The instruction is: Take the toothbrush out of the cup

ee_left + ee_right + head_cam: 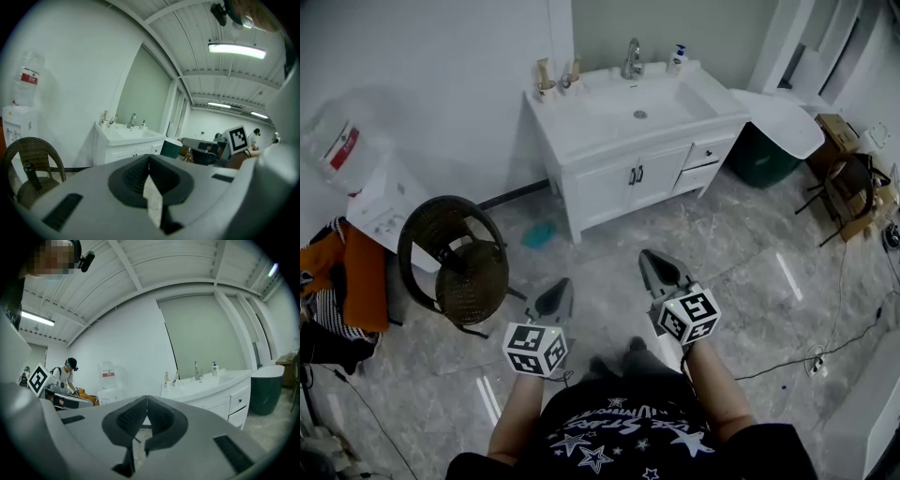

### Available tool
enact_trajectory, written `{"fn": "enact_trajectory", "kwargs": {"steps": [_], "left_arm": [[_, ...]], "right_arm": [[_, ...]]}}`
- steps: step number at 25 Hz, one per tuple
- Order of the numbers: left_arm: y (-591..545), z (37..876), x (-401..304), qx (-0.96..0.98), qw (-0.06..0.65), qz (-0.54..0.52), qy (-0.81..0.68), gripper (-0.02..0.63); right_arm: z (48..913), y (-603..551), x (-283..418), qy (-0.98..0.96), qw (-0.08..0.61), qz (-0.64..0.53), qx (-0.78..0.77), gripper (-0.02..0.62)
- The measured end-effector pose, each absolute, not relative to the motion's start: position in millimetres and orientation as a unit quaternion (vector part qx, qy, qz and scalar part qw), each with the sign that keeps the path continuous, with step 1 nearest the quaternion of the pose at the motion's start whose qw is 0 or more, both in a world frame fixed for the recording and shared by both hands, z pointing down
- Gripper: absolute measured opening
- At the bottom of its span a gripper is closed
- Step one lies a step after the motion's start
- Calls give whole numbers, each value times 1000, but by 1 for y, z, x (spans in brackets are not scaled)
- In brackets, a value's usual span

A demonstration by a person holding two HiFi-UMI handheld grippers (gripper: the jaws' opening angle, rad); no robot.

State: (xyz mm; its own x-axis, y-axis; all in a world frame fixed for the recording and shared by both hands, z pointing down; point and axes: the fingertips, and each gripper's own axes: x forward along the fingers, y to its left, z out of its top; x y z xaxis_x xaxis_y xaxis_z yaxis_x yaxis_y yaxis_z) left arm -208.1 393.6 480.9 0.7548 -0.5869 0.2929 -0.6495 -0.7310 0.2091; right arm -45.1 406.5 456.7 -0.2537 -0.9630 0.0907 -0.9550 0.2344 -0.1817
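Observation:
Two small cups point(547, 90) stand at the back left corner of the white vanity top point(609, 117), far ahead of me; each has upright items in it, too small to tell which is the toothbrush point(543, 71). In the left gripper view the cups point(108, 121) are tiny, and in the right gripper view the cups point(170, 379) sit left of the faucet. My left gripper point(560, 289) and right gripper point(650, 260) hover over the floor, well short of the vanity. The left gripper point(149, 158) and the right gripper point(147, 398) are both shut with nothing between their jaws.
A dark wicker chair point(455, 258) stands to my left beside a water dispenser point(370, 187). A green bin point(764, 155) and a white tub edge point(783, 117) sit right of the vanity. Faucet point(632, 58) and soap bottle point(677, 58) are on top. Cables point(825, 352) trail at right.

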Motion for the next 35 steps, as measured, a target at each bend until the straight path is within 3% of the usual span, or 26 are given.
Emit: {"fn": "enact_trajectory", "kwargs": {"steps": [13,35], "left_arm": [[378,495,-216,915,171,100,-352,17],[197,490,-134,870,184,106,-444,17]], "right_arm": [[481,392,-19,774,-1,-111,-623,14],[486,155,90,811,11,-138,-568,14]]}}
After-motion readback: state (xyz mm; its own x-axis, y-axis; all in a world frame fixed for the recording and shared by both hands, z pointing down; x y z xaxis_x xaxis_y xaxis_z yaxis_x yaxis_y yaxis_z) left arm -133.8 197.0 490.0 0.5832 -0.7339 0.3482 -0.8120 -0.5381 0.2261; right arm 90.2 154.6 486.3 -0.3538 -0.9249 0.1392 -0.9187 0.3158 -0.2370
